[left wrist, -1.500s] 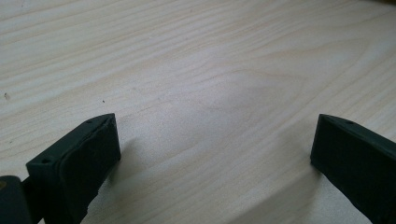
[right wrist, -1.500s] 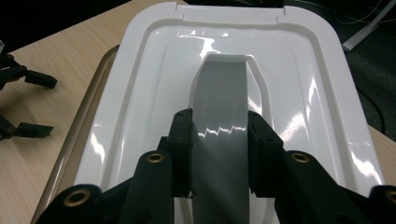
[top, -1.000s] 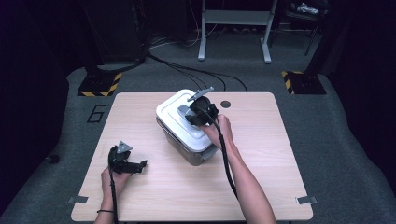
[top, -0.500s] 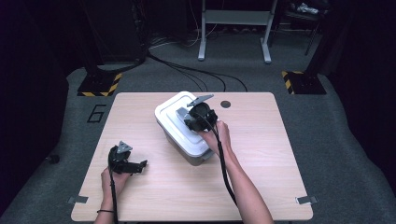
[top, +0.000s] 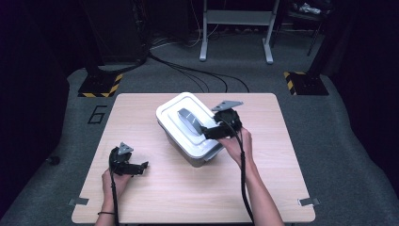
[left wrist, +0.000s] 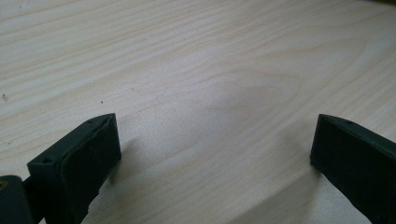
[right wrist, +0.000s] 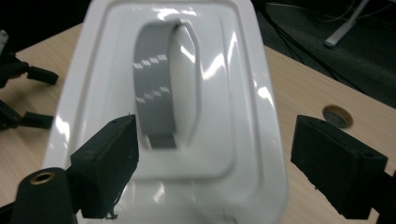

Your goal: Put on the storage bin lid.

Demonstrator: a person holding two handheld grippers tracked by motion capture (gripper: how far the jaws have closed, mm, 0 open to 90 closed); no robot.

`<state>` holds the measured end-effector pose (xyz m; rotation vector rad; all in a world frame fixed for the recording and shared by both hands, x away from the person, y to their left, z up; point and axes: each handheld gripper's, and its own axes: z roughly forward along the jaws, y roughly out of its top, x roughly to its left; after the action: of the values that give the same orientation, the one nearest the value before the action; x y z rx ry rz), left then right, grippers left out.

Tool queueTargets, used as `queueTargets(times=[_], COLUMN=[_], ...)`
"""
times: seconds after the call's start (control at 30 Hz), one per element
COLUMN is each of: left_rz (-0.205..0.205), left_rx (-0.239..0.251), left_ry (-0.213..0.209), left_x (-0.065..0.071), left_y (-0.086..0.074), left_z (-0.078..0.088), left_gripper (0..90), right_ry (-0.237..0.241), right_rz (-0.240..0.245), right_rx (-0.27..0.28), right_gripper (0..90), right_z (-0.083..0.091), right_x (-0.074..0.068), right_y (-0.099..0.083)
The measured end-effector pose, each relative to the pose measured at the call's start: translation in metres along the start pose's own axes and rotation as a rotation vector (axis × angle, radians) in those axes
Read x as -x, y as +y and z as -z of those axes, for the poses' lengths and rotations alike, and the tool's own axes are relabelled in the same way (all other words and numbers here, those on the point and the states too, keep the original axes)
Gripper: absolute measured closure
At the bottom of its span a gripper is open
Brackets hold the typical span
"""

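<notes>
The white lidded storage box stands near the centre of the bench, its grey handle folded flat in the lid recess. The right claw sits at the box's right edge; its jaws have just been opening and stand apart, gripping nothing. The left claw rests on the bench, jaws apart and empty.

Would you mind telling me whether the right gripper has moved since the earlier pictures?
Yes. The right gripper has drawn off the grey handle toward the white lidded plastic box's near-right end; its jaws have just opened, nothing between them.
</notes>
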<state>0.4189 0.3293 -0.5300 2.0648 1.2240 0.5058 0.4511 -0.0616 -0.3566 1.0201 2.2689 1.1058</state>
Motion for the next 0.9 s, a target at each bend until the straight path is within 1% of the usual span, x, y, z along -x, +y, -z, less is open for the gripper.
queueTargets(times=[0.07, 0.17, 0.27, 0.3, 0.37, 0.4, 0.43, 0.47, 0.53, 0.6, 0.63, 0.73, 0.8, 0.87, 0.9], left_rz=[0.001, 0.002, 0.002, 0.001, 0.001, 0.001, 0.001, 0.002, 0.002, 0.004, 0.004, 0.004, 0.004, 0.004, 0.004], left_rx=[-0.002, 0.004, 0.003, 0.004, 0.003, 0.003, 0.003, 0.004, 0.004, 0.006, 0.006, 0.006, 0.006, 0.006, 0.006], left_ry=[0.001, 0.004, 0.005, 0.005, 0.006, 0.006, 0.006, 0.006, 0.006, 0.007, 0.007, 0.007, 0.006, 0.007, 0.006], left_x=[0.0, 0.001, 0.001, 0.0, 0.0, 0.0, 0.0, 0.001, 0.001, 0.001, 0.001, 0.001, 0.001, 0.001, 0.001], left_y=[0.0, 0.0, 0.0, 0.0, 0.0, 0.0, 0.0, 0.0, 0.0, 0.0, 0.0, 0.0, 0.0, 0.0, 0.0], left_z=[0.0, 0.0, 0.0, 0.0, 0.0, 0.0, 0.0, 0.0, 0.0, 0.0, 0.0, 0.0, -0.001, -0.001, -0.001], left_gripper=[1.3, 1.3, 1.3, 1.2, 1.3, 1.2, 1.2, 1.2, 1.2, 1.2, 1.2, 1.2, 1.2, 1.2, 1.2], right_ry=[-0.016, -0.056, -0.082, -0.092, -0.105, -0.111, -0.115, -0.116, -0.127, -0.131, -0.144, -0.152, -0.172, -0.178, -0.183], right_rz=[-0.03, -0.065, -0.094, -0.106, -0.12, -0.131, -0.147, -0.156, -0.185, -0.203, -0.212, -0.224, -0.23, -0.222, -0.23], right_rx=[-0.001, 0.001, -0.009, -0.02, -0.032, -0.045, -0.05, -0.055, -0.078, -0.1, -0.109, -0.118, -0.12, -0.121, -0.122], right_gripper=[11.5, 7.7, 6.4, 5.8, 5.3, 4.7, 4.3, 4.4, 3.5, 2.2, 1.5, 0.0, 0.0, 0.0, 0.0], right_z=[0.009, 0.022, 0.03, 0.031, 0.032, 0.031, 0.03, 0.028, 0.023, 0.018, 0.015, 0.011, 0.01, 0.01, 0.009], right_x=[0.006, 0.015, 0.021, 0.023, 0.025, 0.026, 0.027, 0.028, 0.029, 0.031, 0.031, 0.033, 0.033, 0.034, 0.033], right_y=[-0.016, -0.045, -0.074, -0.086, -0.103, -0.116, -0.123, -0.133, -0.153, -0.17, -0.178, -0.195, -0.201, -0.205, -0.207])
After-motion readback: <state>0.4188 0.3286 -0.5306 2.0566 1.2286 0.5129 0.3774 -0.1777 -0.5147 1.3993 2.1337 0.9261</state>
